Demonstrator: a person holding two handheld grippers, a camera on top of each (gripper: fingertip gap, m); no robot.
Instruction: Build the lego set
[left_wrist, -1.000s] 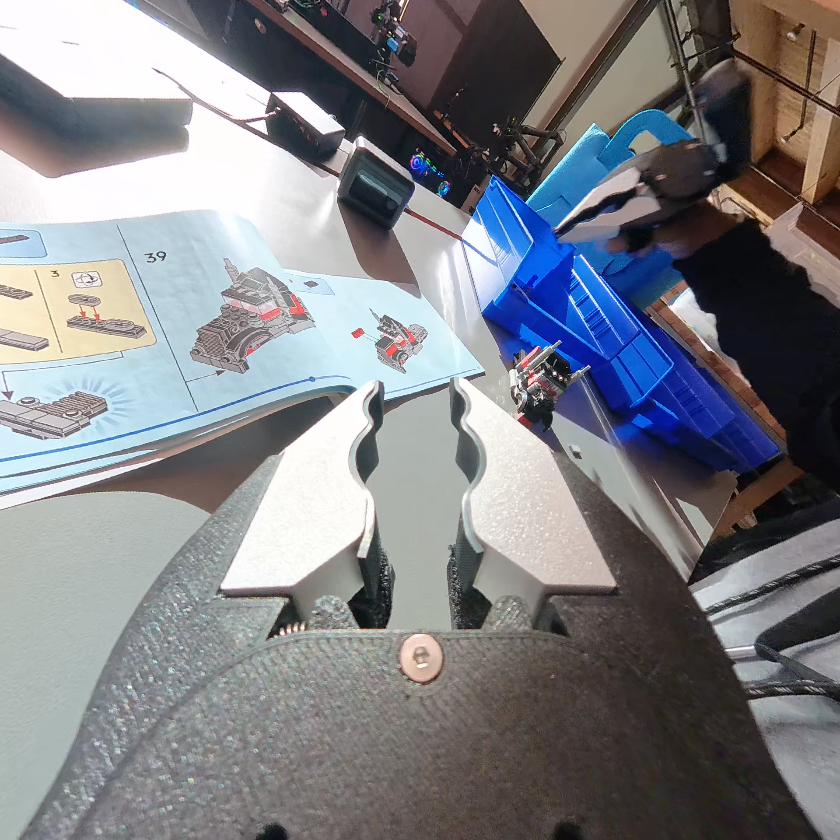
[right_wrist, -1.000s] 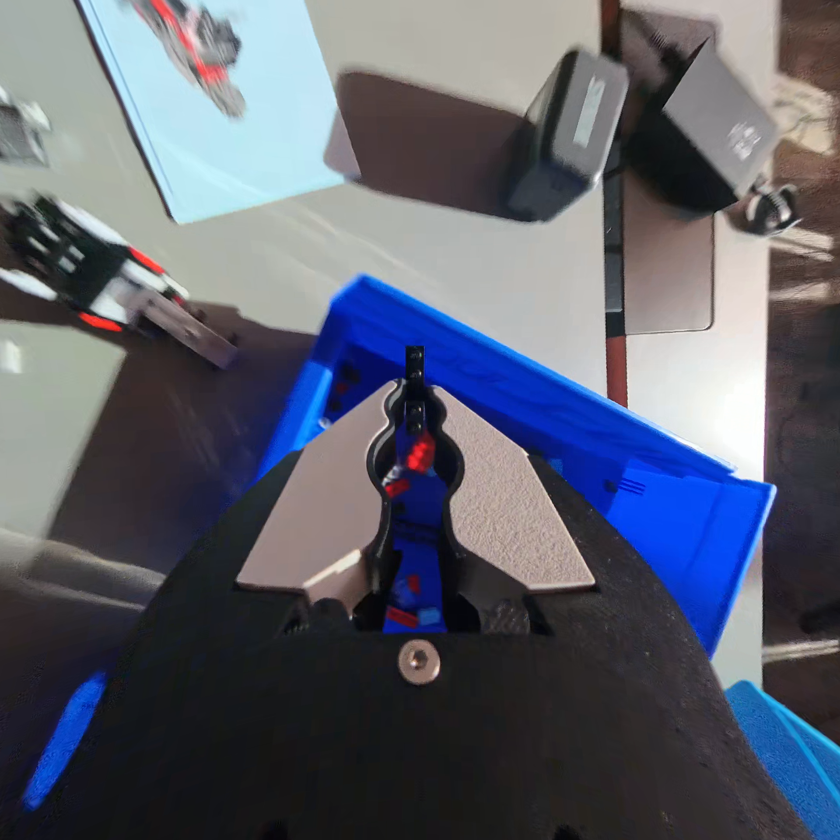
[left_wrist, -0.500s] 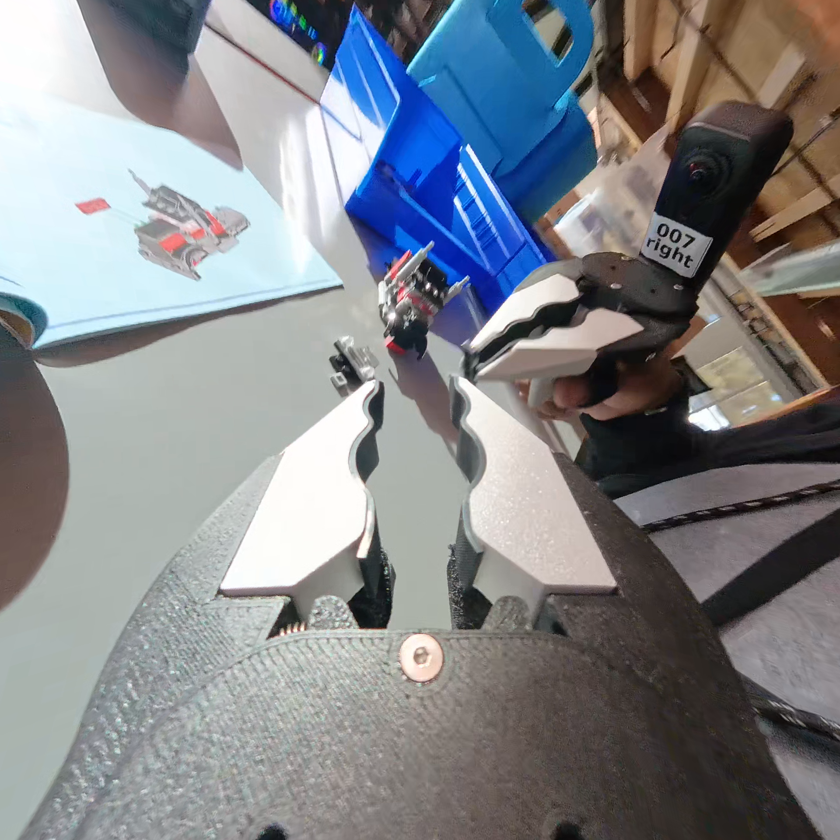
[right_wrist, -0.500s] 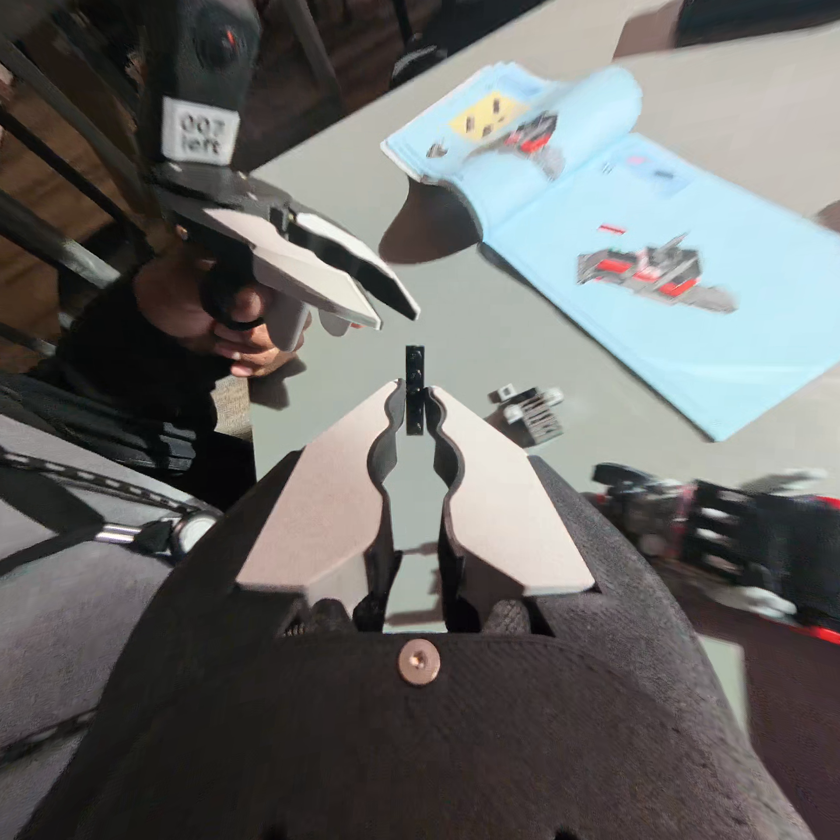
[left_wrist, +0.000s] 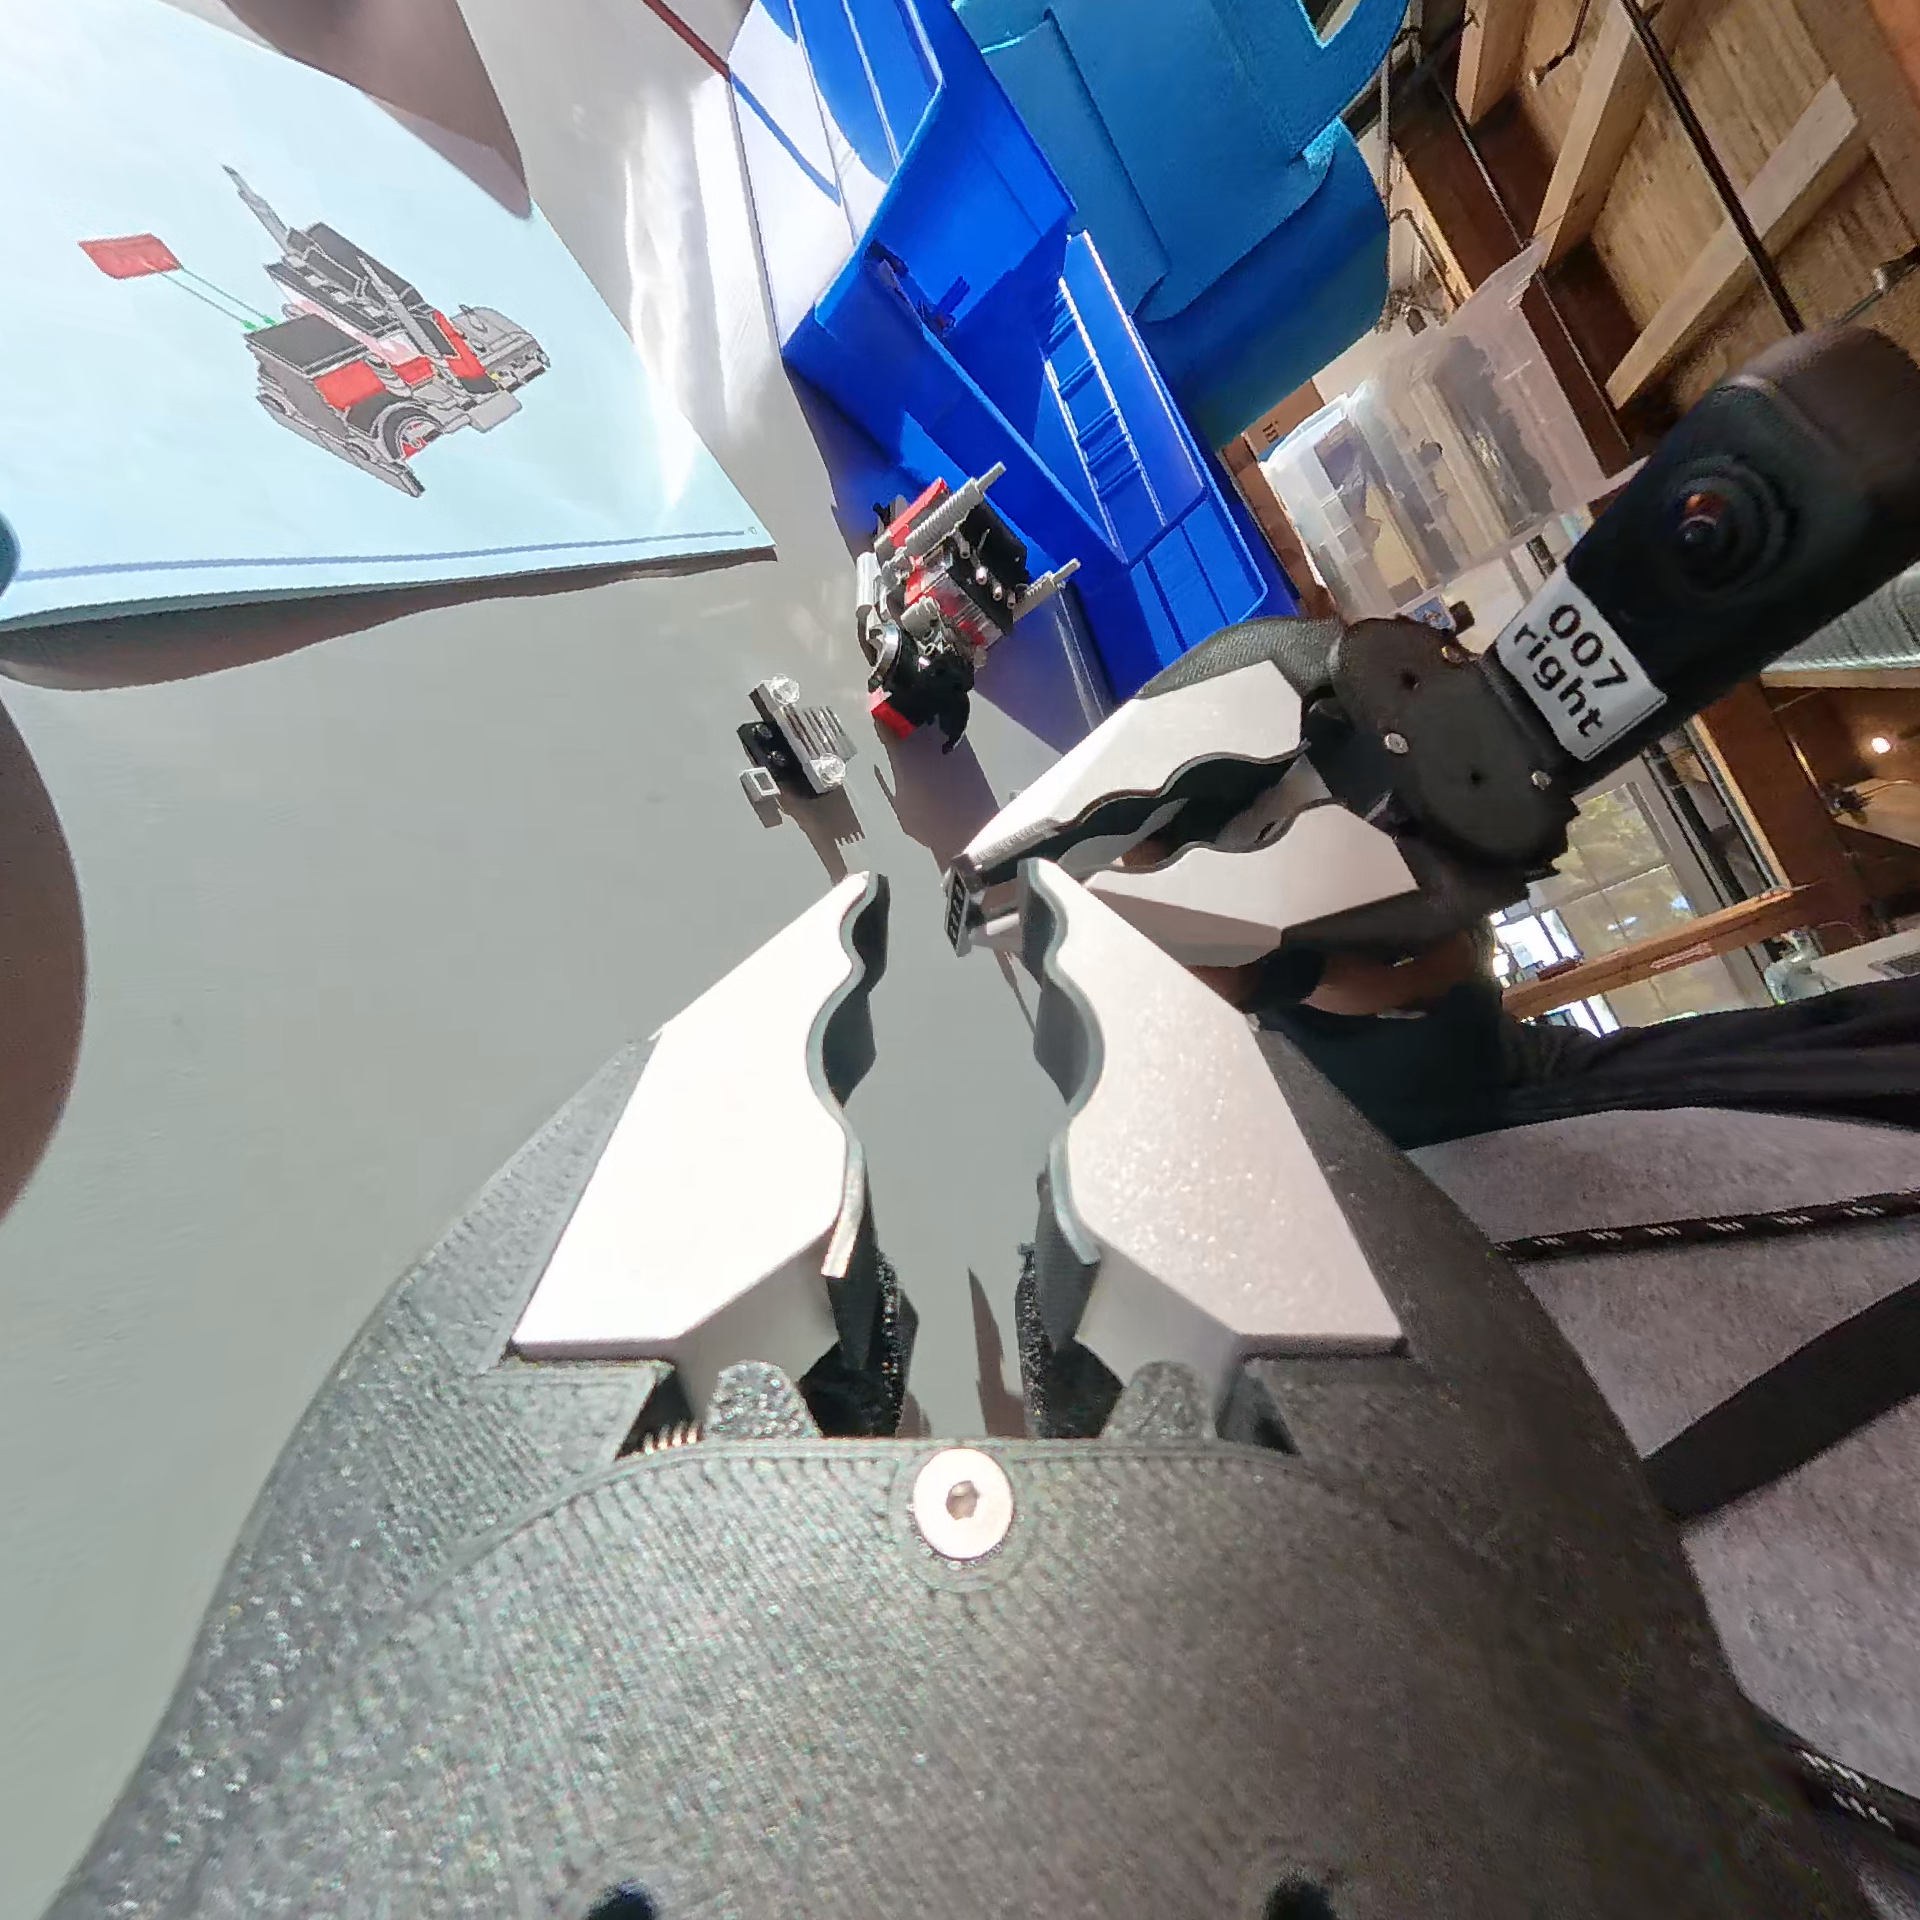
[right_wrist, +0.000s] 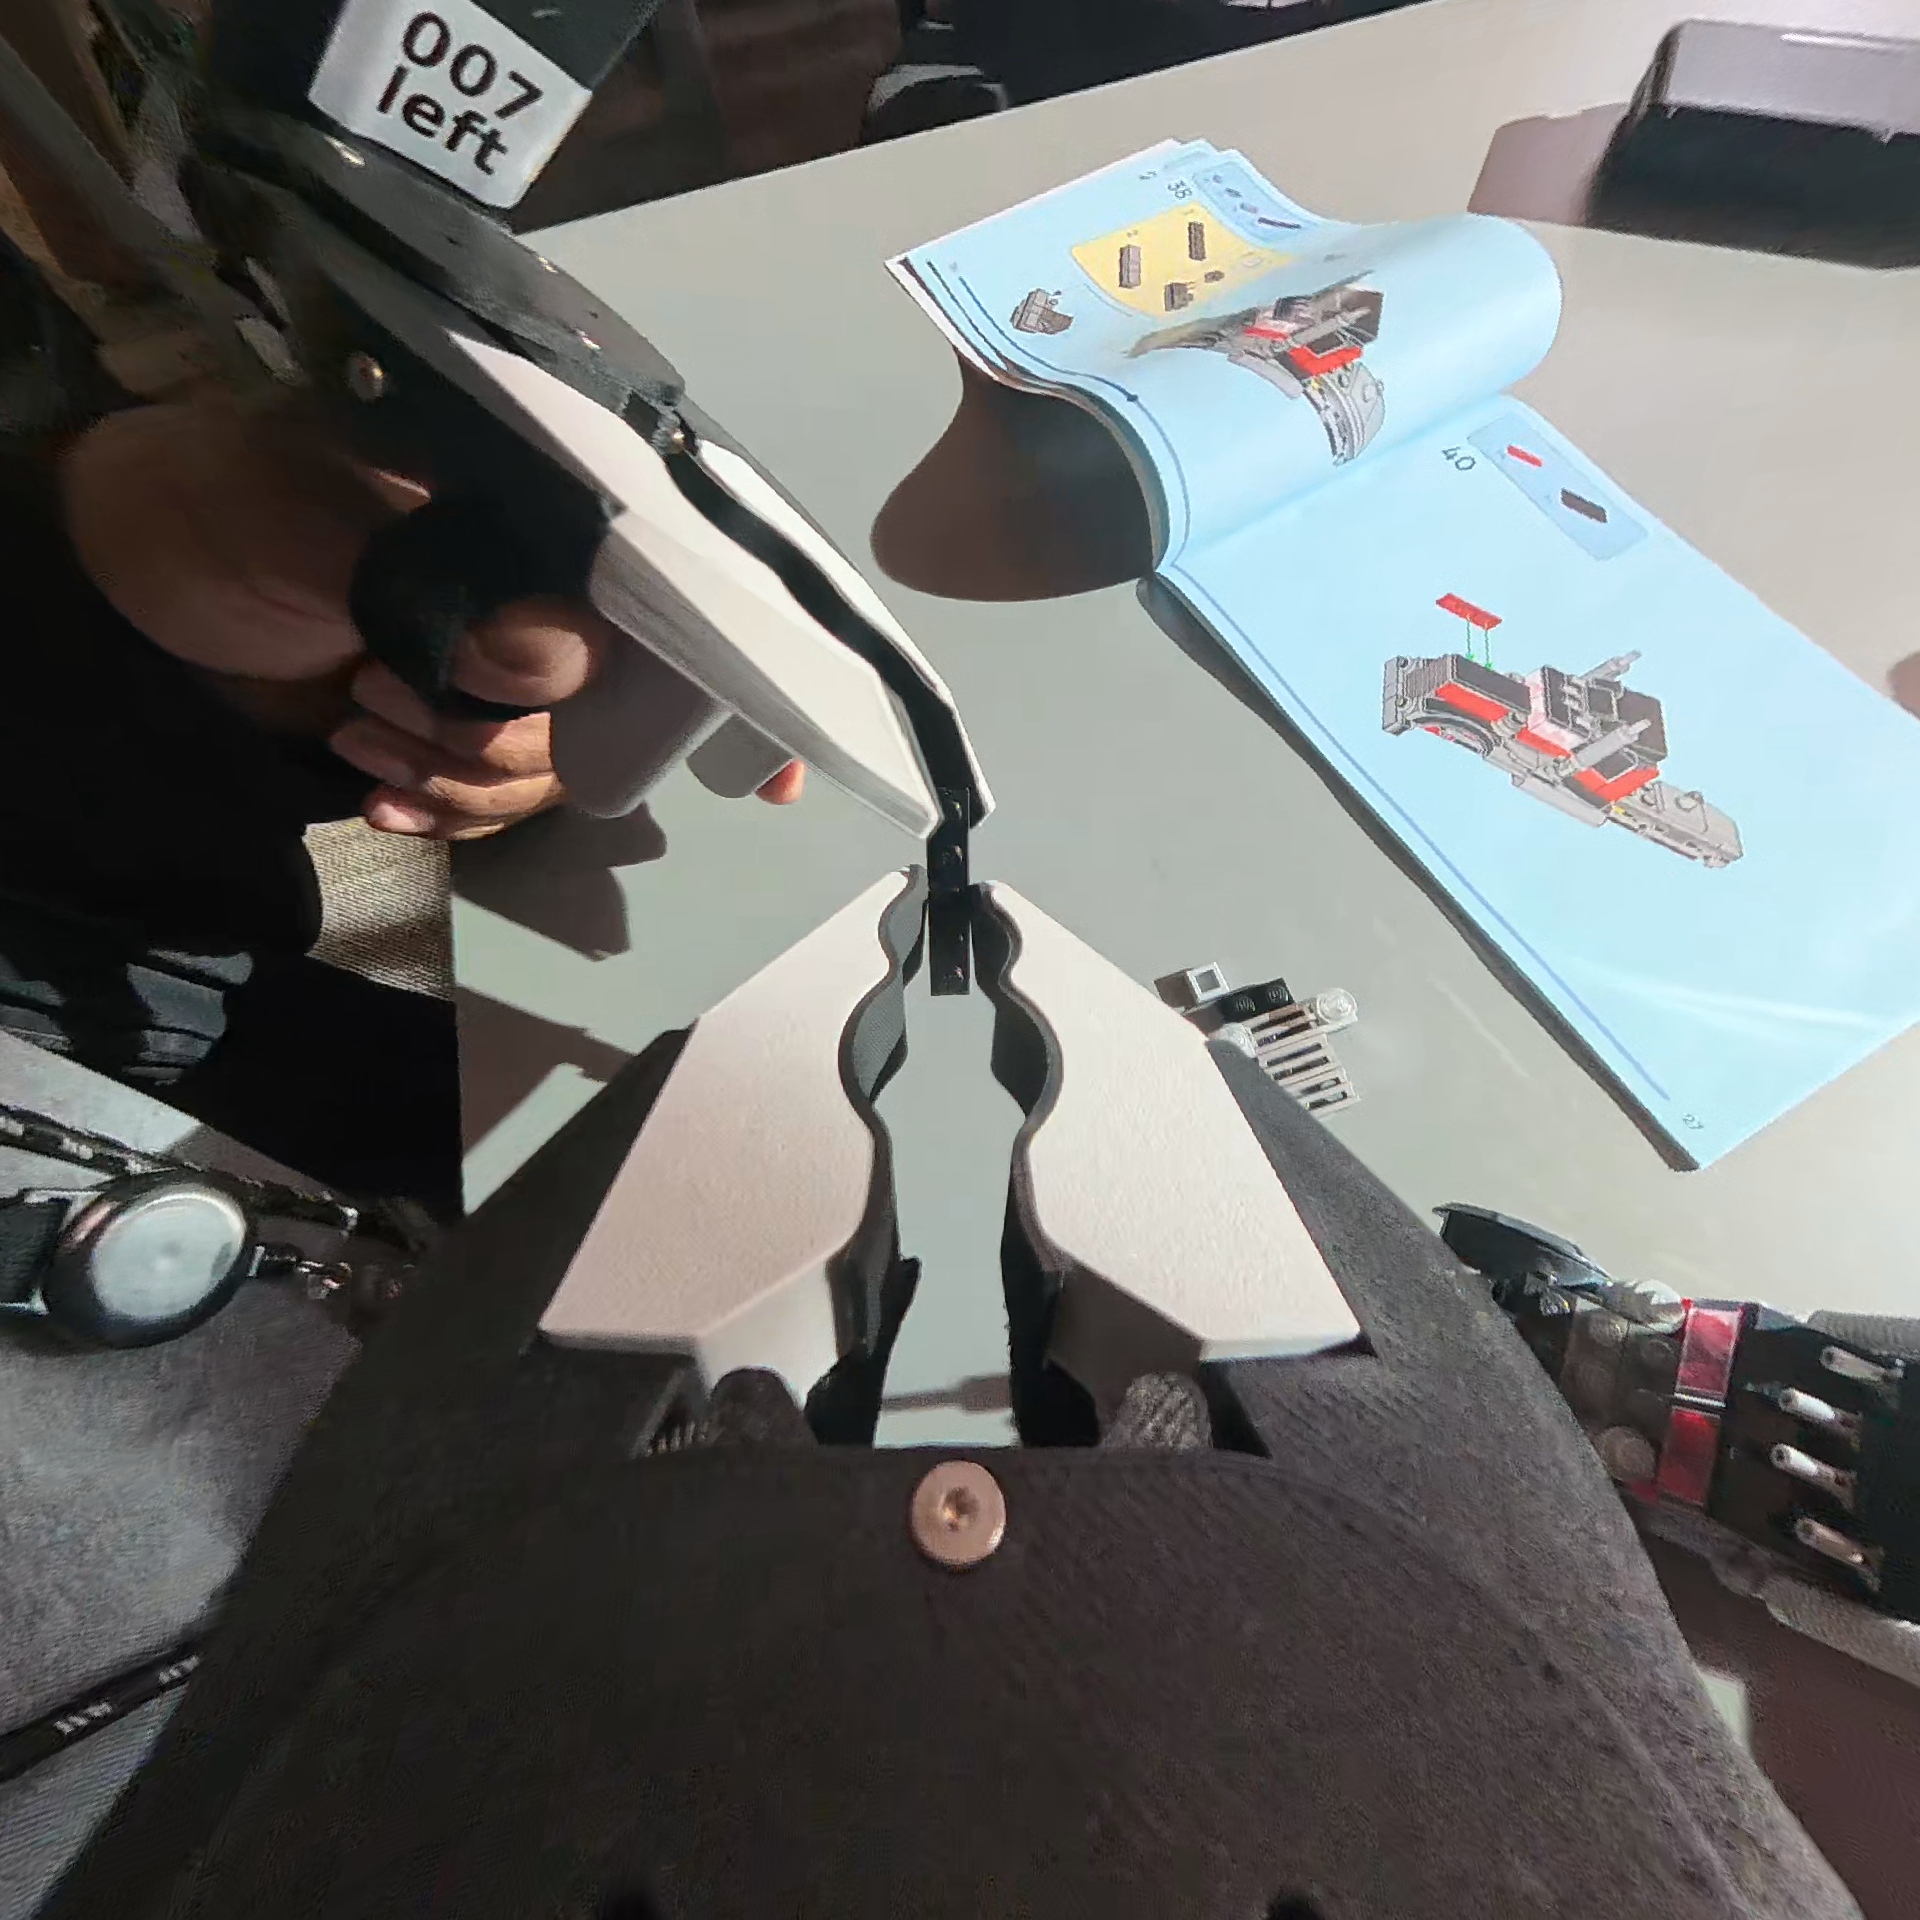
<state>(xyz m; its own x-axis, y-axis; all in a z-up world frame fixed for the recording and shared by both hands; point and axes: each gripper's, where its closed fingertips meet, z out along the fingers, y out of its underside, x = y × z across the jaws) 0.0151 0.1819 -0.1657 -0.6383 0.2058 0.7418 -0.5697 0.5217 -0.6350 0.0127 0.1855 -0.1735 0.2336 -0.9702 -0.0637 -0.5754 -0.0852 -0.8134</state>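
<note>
My right gripper (right_wrist: 951, 896) is shut on a thin black lego plate (right_wrist: 948, 935), which sticks out past its tips. My left gripper (left_wrist: 956, 888) is open, and the plate's far end (left_wrist: 954, 914) lies in the gap between its fingertips. The two grippers meet tip to tip above the grey table (left_wrist: 364, 987); the right one shows in the left wrist view (left_wrist: 977, 868) and the left one in the right wrist view (right_wrist: 951, 816). The black, red and grey truck model (left_wrist: 935, 613) and a small grey sub-assembly (left_wrist: 795, 738) rest on the table beyond.
An open light-blue instruction booklet (left_wrist: 312, 416) lies at the far left. A blue parts bin (left_wrist: 1039, 364) stands behind the truck. In the right wrist view the sub-assembly (right_wrist: 1278, 1039) and truck (right_wrist: 1714, 1423) lie to the right, the booklet (right_wrist: 1455, 675) beyond them. A person's hand (right_wrist: 447, 727) grips the left handle.
My right gripper carried the black plate from over the blue bin to my left gripper. The left gripper swung right to meet it. The plate's end now sits between the left fingertips.
</note>
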